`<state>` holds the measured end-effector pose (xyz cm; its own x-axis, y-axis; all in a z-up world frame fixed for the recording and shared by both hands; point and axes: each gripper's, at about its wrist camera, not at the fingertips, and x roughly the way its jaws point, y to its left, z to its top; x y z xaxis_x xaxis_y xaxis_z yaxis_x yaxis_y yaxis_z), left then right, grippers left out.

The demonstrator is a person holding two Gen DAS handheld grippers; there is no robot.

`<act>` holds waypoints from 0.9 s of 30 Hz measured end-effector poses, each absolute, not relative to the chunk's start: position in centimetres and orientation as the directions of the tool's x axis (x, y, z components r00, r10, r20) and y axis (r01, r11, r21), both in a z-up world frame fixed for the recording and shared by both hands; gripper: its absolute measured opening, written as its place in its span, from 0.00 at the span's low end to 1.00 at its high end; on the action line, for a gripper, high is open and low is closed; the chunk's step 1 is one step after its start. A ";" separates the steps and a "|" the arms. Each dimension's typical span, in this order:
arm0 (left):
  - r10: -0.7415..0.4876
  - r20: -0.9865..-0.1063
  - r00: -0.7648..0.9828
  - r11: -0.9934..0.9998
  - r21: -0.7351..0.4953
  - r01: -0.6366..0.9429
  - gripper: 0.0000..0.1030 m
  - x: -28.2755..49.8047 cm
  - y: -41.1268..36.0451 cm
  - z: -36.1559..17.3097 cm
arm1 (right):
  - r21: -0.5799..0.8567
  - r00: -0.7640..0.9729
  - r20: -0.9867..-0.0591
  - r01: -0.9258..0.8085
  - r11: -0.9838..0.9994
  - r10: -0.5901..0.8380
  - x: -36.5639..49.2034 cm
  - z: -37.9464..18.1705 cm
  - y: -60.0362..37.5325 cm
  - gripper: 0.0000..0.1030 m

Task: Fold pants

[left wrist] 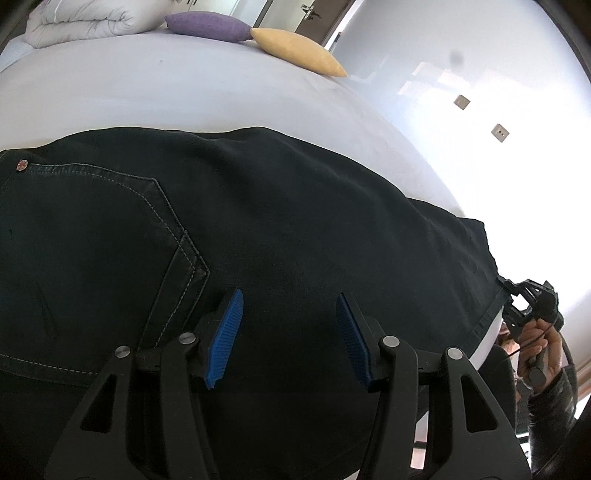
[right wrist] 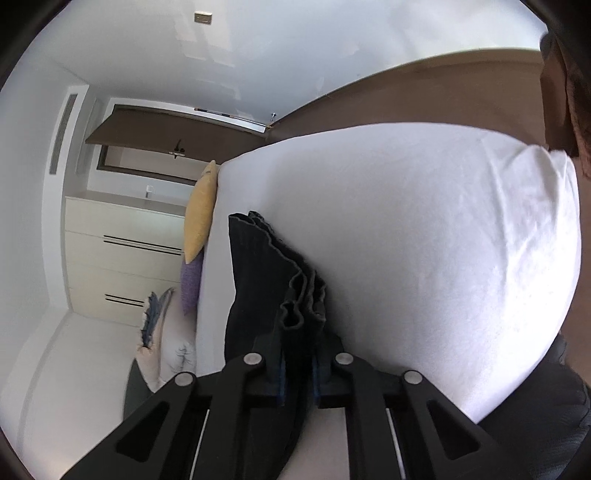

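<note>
- Centrally, the left gripper [left wrist: 290,334] hangs with its jaws parted and nothing between the blue pads [left wrist: 226,338]; the dark cloth lies beneath them, and contact with it cannot be told
- Directly below and ahead of this gripper lies the seat end of the pants [left wrist: 258,206], the back pocket [left wrist: 110,236] just to the pads' left
- Rightward, the long axis of the pants runs across the white bed [left wrist: 177,92] to the hem end at the mattress edge
- At that far end the right gripper [left wrist: 511,295], in the person's hand [left wrist: 537,341], is clenched on the stacked hem edges [right wrist: 295,302]
- Judged from this layout, the hem end belongs to the right hand and the seat end to the left, so a fold would carry the hems along the axis toward the pocket
- Farther off, a yellow cushion [left wrist: 299,50] and a purple cushion [left wrist: 208,24] rest well apart from the garment
</note>
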<state>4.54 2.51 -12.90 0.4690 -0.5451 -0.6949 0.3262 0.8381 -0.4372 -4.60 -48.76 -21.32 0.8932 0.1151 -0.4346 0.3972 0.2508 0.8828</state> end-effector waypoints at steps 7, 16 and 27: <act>-0.544 -0.693 0.473 0.839 -0.446 0.311 0.50 4.6 2.8 -12.8 | 0.603 0.824 -0.566 0.409 0.685 0.006 -1.6 -14.2 -42.4 0.09; -0.602 -0.647 0.468 0.795 -0.543 0.272 0.93 4.4 2.6 -11.3 | -0.375 0.698 -0.627 0.120 0.919 -0.347 3.9 -16.1 -22.8 0.09; -0.825 -0.509 0.245 0.563 -0.781 0.270 0.94 8.1 -5.3 -9.1 | -0.534 0.778 -0.487 0.096 0.840 -0.398 2.4 -14.8 -16.8 0.09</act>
<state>8.12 -5.25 -9.07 0.2454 -0.8247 -0.5095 0.2700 0.5629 -0.7812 2.42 -16.83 -14.80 0.7776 -0.3981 -0.4867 0.0958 0.8399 -0.5342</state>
